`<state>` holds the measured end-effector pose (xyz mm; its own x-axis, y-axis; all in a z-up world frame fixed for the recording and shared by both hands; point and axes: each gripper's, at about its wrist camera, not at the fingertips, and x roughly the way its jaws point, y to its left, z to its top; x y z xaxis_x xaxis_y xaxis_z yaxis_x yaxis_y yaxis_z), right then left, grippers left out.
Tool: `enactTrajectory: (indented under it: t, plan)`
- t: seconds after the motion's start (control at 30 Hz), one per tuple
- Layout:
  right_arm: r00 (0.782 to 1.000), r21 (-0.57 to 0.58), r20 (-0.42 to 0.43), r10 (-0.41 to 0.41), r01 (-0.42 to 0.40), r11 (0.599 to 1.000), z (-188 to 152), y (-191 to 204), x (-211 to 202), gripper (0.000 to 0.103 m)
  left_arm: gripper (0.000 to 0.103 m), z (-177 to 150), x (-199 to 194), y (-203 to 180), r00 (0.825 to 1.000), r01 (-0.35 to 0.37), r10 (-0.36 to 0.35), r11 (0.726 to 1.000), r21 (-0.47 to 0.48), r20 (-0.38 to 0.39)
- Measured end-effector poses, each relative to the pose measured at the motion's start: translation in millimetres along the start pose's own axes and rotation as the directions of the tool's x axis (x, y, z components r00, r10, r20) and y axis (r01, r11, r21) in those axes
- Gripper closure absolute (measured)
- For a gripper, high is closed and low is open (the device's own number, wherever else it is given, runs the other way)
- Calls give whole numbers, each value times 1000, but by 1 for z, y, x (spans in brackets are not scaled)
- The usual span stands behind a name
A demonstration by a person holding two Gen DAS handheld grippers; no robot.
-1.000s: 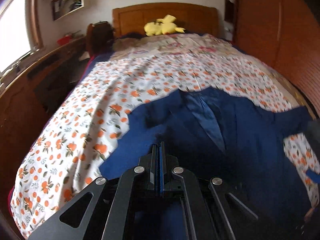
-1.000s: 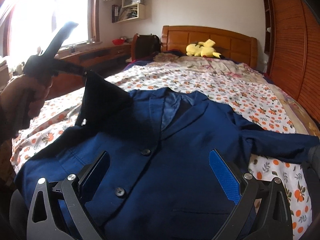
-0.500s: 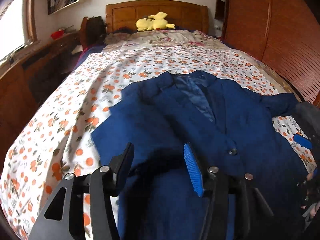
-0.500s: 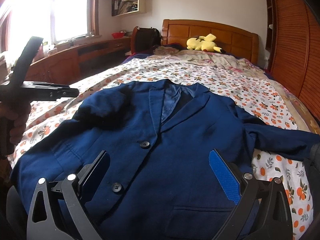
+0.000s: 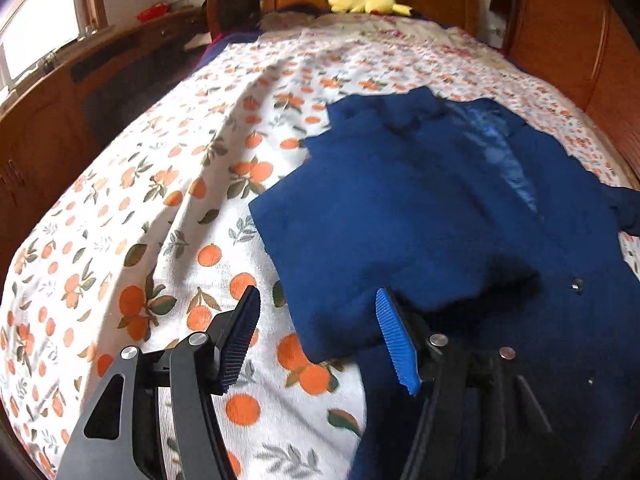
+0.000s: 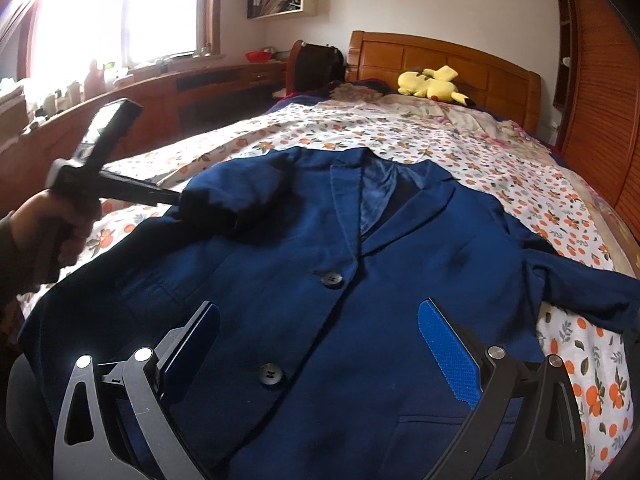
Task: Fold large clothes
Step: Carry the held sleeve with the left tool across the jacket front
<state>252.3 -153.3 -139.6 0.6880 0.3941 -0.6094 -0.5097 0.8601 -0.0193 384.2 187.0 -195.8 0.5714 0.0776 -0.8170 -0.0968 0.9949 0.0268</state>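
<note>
The navy jacket [image 6: 304, 280] lies lengthwise on the bed [image 6: 460, 148], collar toward the headboard [image 6: 440, 60]. Left tool [image 5: 318, 336] is opening, empty; right tool [image 6: 320, 344] gapes.

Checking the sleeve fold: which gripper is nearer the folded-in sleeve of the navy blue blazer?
Left. The left gripper straddles the sleeve edge, jaws opening; the right gripper hovers open over the blazer's lower front.

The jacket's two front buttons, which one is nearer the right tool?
The lower button, just beyond the right tool; the other button sits higher, below the lapels.
</note>
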Motion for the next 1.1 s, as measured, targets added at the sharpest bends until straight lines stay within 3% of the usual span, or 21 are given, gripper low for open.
enactTrajectory:
  t: [0.23, 0.33, 0.4, 0.47, 0.57, 0.83, 0.87, 0.9, 0.97, 1.1]
  plan:
    - [1000, -9, 0, 17, -17, 1000, 3, 6, 2, 7, 41, 5, 33, 3, 996, 38, -41, 999, -29, -84]
    - [1000, -4, 6, 23, -23, 1000, 6, 5, 1, 7, 62, 4, 41, 2, 991, 78, -83, 996, -52, -108]
    - [1000, -1, 14, 27, -27, 1000, 9, 5, 0, 7, 88, 5, 40, 1, 990, 83, -89, 995, -53, -111]
    - [999, 1, 19, 29, -29, 1000, 13, 5, 0, 7, 103, 6, 36, -3, 992, 74, -78, 997, -37, -101]
    - [999, 3, 25, 34, -34, 999, 15, 6, -1, 7, 103, 9, 17, -9, 998, 29, -29, 1000, -9, -47]
    - [999, 6, 31, 27, -27, 1000, 15, 5, -5, 7, 103, 21, -32, -31, 999, 12, -14, 999, 40, 46]
    - [999, 6, 32, 24, -24, 1000, 14, 4, -6, 7, 96, 21, -32, -32, 999, -4, 2, 999, 41, 48]
    - [999, 5, 32, 22, -22, 1000, 13, 4, -8, 7, 74, 21, -31, -32, 999, -17, 15, 999, 41, 46]
    - [999, 3, 32, 17, -17, 1000, 10, 3, -10, 7, 41, 19, -27, -29, 998, -43, 42, 999, 31, 48]
    - [1000, 2, 26, 4, -4, 1000, 7, -1, -11, 7, 40, 13, -1, -14, 998, -58, 58, 998, -5, -5]
